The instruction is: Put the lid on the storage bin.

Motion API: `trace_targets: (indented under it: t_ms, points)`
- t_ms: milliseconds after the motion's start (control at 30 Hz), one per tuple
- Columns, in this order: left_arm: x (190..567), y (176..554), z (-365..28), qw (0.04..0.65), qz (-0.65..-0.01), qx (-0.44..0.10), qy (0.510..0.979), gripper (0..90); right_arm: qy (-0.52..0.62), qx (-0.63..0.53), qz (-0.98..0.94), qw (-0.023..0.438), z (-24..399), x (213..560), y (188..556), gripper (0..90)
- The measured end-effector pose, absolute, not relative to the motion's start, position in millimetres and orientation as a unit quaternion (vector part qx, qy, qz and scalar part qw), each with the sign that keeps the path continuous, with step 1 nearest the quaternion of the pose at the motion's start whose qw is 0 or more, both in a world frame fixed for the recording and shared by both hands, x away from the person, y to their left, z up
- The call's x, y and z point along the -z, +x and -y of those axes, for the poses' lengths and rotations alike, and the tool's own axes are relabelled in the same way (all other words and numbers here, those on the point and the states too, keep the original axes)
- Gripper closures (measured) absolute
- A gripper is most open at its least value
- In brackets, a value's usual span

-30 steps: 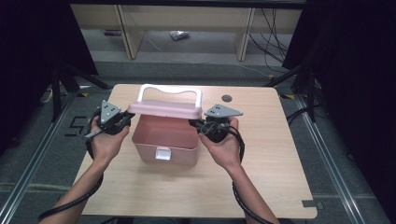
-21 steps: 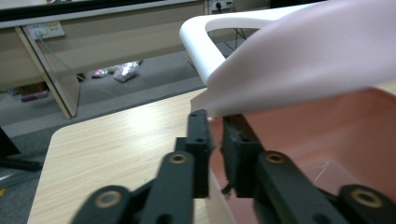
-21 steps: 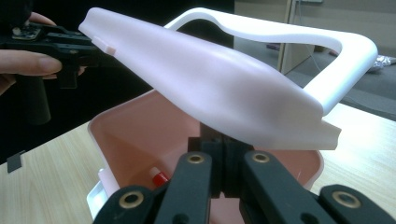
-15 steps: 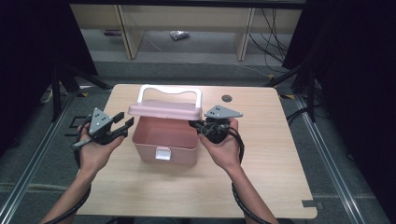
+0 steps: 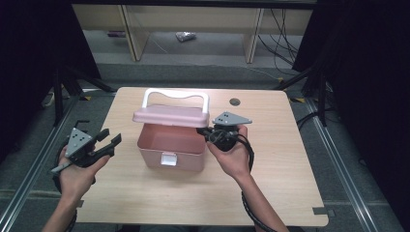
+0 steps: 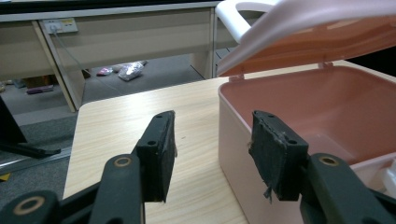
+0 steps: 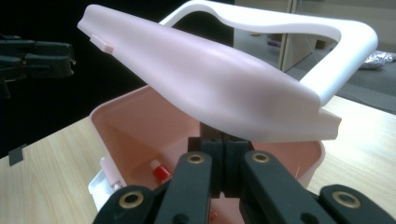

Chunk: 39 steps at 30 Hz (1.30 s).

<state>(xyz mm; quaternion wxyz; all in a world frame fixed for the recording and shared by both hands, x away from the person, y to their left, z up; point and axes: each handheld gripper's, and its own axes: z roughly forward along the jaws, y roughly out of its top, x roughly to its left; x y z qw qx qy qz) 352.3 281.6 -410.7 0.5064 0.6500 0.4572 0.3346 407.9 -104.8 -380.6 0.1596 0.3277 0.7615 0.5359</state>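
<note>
A pink box (image 5: 169, 154) stands mid-table, its pink lid (image 5: 174, 116) with a white handle (image 5: 176, 94) raised halfway. My right gripper (image 5: 205, 133) is shut on the lid's right edge; in the right gripper view its closed jaws (image 7: 224, 149) meet under the lid (image 7: 210, 79). A small red-capped item (image 7: 161, 171) lies inside the box. My left gripper (image 5: 109, 139) hovers to the left of the box, apart from it. Its jaws have just been opening and stand open (image 6: 212, 154) with nothing between them, facing the box wall (image 6: 233, 154).
A round cable hole (image 5: 235, 102) sits in the wooden table (image 5: 290, 159) behind the right hand. Beyond the far edge are wooden shelving legs (image 5: 252, 38) and a crumpled bag (image 5: 185, 36) on the floor. Metal rails run along both table sides.
The left gripper let go of the lid's left side, opened, and moved left and slightly down away from the box. The right gripper and the lid stayed put.
</note>
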Motion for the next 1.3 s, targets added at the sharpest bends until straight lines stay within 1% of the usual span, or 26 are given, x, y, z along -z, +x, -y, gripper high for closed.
trace_targets:
  t_ms: [233, 333, 433, 567, 600, 733, 833, 967, 1000, 1033, 1267, 1300]
  points:
    - [412, 354, -283, 0.506, -0.461, -0.335, 0.647, 50.1, 0.328, -0.529, -0.766, 0.157, 109, 387, 406, 90.0]
    - [413, 354, -284, 0.505, -0.463, -0.335, 0.647, 50.1, 0.341, -0.529, -0.764, 0.145, 110, 390, 403, 90.0]
    - [415, 353, -284, 0.503, -0.465, -0.333, 0.648, 50.1, 0.334, -0.526, -0.767, 0.151, 111, 393, 403, 90.0]
    - [417, 353, -286, 0.5, -0.468, -0.334, 0.648, 50.1, 0.343, -0.523, -0.767, 0.144, 111, 396, 402, 90.0]
    - [418, 353, -286, 0.5, -0.468, -0.333, 0.648, 50.1, 0.339, -0.52, -0.77, 0.149, 111, 397, 402, 90.0]
    - [421, 351, -286, 0.504, -0.468, -0.326, 0.648, 50.0, 0.347, -0.515, -0.772, 0.136, 112, 401, 400, 90.0]
    - [422, 350, -286, 0.503, -0.467, -0.326, 0.651, 50.0, 0.34, -0.507, -0.78, 0.14, 113, 405, 398, 90.0]
    - [425, 349, -285, 0.504, -0.464, -0.322, 0.654, 51.3, 0.355, -0.494, -0.783, 0.13, 118, 411, 395, 90.0]
    - [425, 348, -285, 0.503, -0.464, -0.321, 0.655, 51.2, 0.343, -0.493, -0.787, 0.14, 120, 412, 396, 90.0]
    - [426, 348, -284, 0.505, -0.463, -0.321, 0.654, 51.2, 0.353, -0.49, -0.785, 0.135, 122, 412, 395, 90.0]
    - [432, 347, -284, 0.511, -0.467, -0.317, 0.649, 51.2, 0.369, -0.485, -0.775, 0.165, 143, 412, 390, 90.0]
    - [433, 347, -284, 0.512, -0.467, -0.317, 0.648, 51.2, 0.378, -0.49, -0.77, 0.154, 144, 413, 389, 90.0]
